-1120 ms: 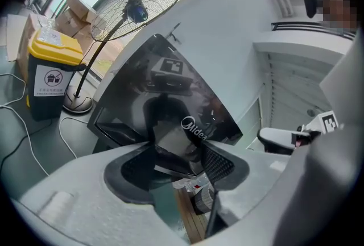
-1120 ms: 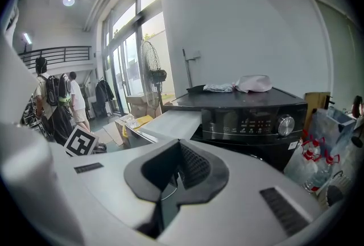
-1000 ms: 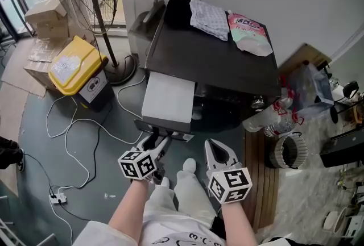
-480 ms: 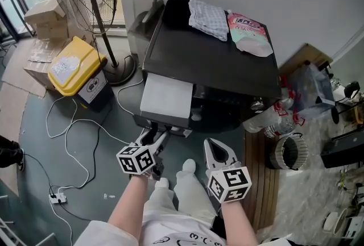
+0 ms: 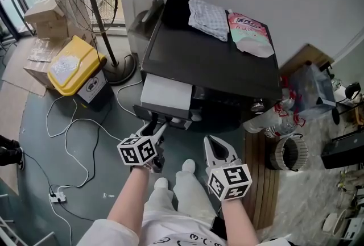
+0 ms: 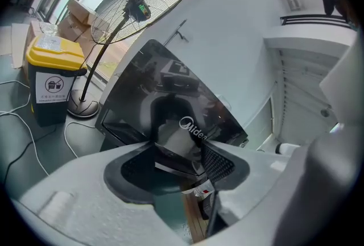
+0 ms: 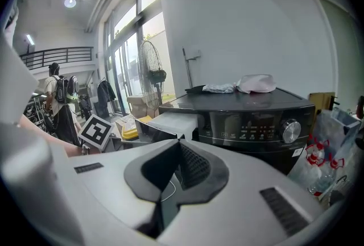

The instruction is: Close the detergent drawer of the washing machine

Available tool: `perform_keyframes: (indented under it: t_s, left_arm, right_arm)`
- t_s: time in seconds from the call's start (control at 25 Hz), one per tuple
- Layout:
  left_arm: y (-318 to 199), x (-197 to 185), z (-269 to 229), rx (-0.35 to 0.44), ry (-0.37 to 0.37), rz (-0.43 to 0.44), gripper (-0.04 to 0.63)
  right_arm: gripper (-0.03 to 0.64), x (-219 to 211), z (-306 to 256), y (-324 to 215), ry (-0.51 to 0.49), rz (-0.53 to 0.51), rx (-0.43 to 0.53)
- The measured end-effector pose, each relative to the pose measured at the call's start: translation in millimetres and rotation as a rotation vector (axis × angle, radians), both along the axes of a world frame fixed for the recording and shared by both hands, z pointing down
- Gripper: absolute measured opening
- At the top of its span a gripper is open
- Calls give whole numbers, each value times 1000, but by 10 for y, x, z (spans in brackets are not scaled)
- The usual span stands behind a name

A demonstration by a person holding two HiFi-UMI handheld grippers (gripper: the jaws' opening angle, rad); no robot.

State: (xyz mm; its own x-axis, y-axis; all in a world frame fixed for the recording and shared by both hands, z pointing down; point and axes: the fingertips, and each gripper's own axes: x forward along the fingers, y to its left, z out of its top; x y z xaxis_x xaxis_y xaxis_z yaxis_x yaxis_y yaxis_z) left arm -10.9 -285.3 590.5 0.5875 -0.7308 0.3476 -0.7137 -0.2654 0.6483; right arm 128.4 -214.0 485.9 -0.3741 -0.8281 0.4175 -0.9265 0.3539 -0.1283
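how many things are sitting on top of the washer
3: a black cloth back left, a patterned cloth beside it, a pink pouch back right on the washer top. Nothing seems hidden.

The detergent drawer (image 5: 166,97) sticks out less from the front edge of the washing machine (image 5: 216,63) than a second ago. Less of its pale top shows, and its dark front panel lies closer to the machine's face. The left gripper (image 5: 156,127) has gone forward with it and stands nearer the machine, jaws apart, with its tips at the drawer's front panel. Whether they actually press on that panel is hard to tell in the head view.
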Motion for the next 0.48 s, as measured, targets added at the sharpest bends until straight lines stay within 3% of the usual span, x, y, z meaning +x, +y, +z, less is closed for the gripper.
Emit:
perform_keyframes:
  t_s: [0.48]
  left_arm:
    - [-369,41,-10,-8,-38,-35,252]
  right_arm:
    - [0,-20,-27,-148,1,-21,17]
